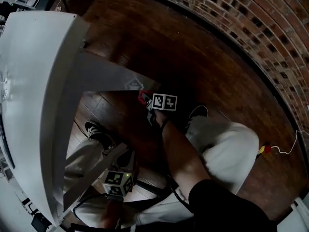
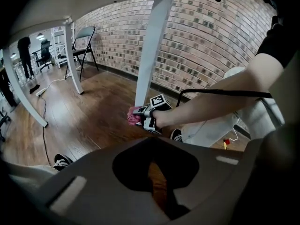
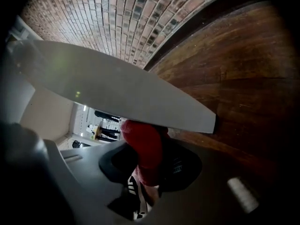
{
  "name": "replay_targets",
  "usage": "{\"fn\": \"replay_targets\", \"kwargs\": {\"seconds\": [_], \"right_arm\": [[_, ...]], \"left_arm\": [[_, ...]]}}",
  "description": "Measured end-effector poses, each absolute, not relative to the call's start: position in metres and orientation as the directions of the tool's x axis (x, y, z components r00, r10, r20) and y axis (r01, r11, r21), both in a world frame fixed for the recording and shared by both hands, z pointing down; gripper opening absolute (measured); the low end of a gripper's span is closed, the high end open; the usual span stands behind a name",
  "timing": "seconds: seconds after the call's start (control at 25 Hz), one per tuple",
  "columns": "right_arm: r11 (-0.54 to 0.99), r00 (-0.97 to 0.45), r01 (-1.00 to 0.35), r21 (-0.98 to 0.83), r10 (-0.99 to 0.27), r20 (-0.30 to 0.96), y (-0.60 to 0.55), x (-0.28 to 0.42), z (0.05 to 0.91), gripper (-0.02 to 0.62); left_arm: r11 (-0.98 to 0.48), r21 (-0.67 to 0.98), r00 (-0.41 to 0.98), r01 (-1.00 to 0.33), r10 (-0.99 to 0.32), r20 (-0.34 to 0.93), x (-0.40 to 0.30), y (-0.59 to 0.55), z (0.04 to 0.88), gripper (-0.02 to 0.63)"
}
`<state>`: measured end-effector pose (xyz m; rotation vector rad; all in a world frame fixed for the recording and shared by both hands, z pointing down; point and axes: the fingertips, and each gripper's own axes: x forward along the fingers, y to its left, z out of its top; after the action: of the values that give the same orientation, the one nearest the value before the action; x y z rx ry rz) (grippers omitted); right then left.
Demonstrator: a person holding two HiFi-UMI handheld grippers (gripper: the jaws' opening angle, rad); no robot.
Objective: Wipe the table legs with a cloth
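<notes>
A white table leg (image 1: 111,76) slants down to the dark wooden floor. My right gripper (image 1: 145,100) is shut on a red-pink cloth (image 1: 143,97) and holds it against the leg near its foot. From the left gripper view, the leg (image 2: 150,46) stands upright with the cloth (image 2: 133,117) and right gripper (image 2: 137,115) at its base. In the right gripper view the cloth (image 3: 145,149) is bunched between the jaws of that gripper (image 3: 147,168), touching the leg (image 3: 117,93). My left gripper (image 1: 124,166) hangs lower, under the table, apart from the leg. Its jaws (image 2: 157,182) stand together, holding nothing.
A brick wall (image 1: 251,23) runs close behind the leg. Other white table legs (image 2: 72,55) and a folding chair (image 2: 84,41) stand farther off. A white cable with a red-yellow plug (image 1: 264,149) lies on the floor. The person's shoes (image 1: 99,132) flank the leg.
</notes>
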<state>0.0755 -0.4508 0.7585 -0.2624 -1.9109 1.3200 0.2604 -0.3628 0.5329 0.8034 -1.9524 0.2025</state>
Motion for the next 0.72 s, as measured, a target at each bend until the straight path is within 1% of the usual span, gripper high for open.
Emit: {"fn": "replay_targets", "kwargs": {"seconds": [0.24, 0.32, 0.44, 0.6, 0.72], "right_arm": [[0.456, -0.609, -0.289, -0.842, 0.591, 0.529, -0.453, 0.073, 0.802, 0.112], [0.471, -0.575, -0.305, -0.828, 0.602, 0.554, -0.455, 0.082, 0.813, 0.112], [0.489, -0.526, -0.352, -0.798, 0.602, 0.6, -0.464, 0.096, 0.83, 0.112], [0.515, -0.461, -0.436, -0.738, 0.576, 0.675, -0.484, 0.112, 0.849, 0.112], [0.531, -0.42, -0.534, -0.658, 0.509, 0.751, -0.511, 0.122, 0.863, 0.11]], "left_arm": [[0.787, 0.235, -0.258, -0.571, -0.444, 0.858, 0.259, -0.377, 0.556, 0.002], [0.809, 0.249, -0.262, -0.532, -0.437, 0.86, 0.259, -0.386, 0.559, 0.002], [0.857, 0.271, -0.29, -0.439, -0.421, 0.86, 0.248, -0.407, 0.557, 0.002], [0.877, 0.308, -0.32, -0.368, -0.431, 0.844, 0.229, -0.435, 0.566, 0.002], [0.869, 0.361, -0.34, -0.339, -0.47, 0.815, 0.21, -0.466, 0.561, 0.002]]}}
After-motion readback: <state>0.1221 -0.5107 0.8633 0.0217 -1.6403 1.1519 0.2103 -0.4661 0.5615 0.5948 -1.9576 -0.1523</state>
